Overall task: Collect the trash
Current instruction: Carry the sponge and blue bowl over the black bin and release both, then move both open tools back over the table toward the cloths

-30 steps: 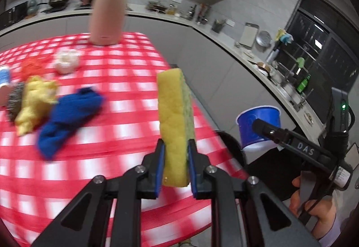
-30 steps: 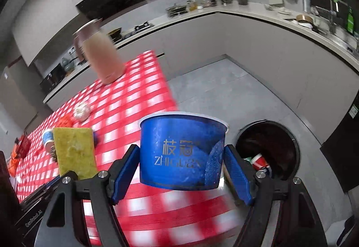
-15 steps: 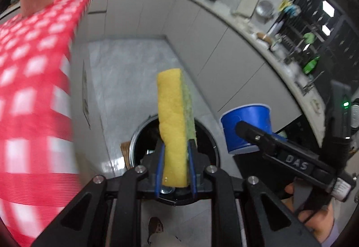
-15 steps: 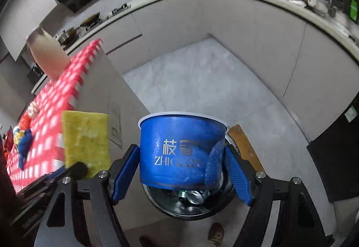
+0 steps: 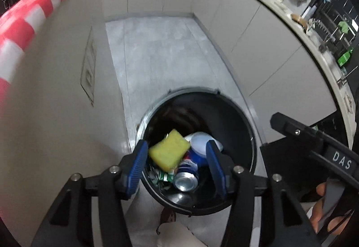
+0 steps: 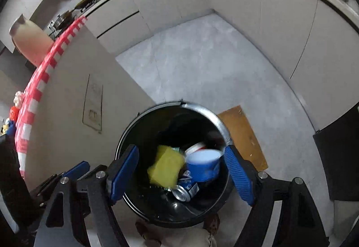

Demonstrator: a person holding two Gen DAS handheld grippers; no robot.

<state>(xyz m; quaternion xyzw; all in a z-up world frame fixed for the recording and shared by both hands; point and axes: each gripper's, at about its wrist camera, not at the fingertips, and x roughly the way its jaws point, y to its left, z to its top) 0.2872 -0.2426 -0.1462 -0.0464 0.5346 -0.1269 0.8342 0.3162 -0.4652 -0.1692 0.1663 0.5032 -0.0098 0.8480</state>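
A round black trash bin (image 5: 235,116) (image 6: 143,119) stands on the floor below both grippers. The yellow sponge (image 5: 169,150) (image 6: 165,167) and the blue paper cup (image 6: 203,166) (image 5: 202,143) are inside it, free of the jaws, above a drink can (image 5: 185,181) (image 6: 184,192) and other litter. My left gripper (image 5: 177,166) is open and empty over the bin's near rim. My right gripper (image 6: 180,173) is open and empty over the bin, to the right of the left one.
The table with the red-checked cloth (image 5: 33,13) (image 6: 38,89) rises at the left, its grey side panel beside the bin. A brown board (image 6: 243,134) lies on the grey floor right of the bin. Kitchen cabinets curve behind.
Both grippers swung from the table to above the bin, then opened. The sponge left the left jaws and the blue cup left the right jaws; both are now in the bin.
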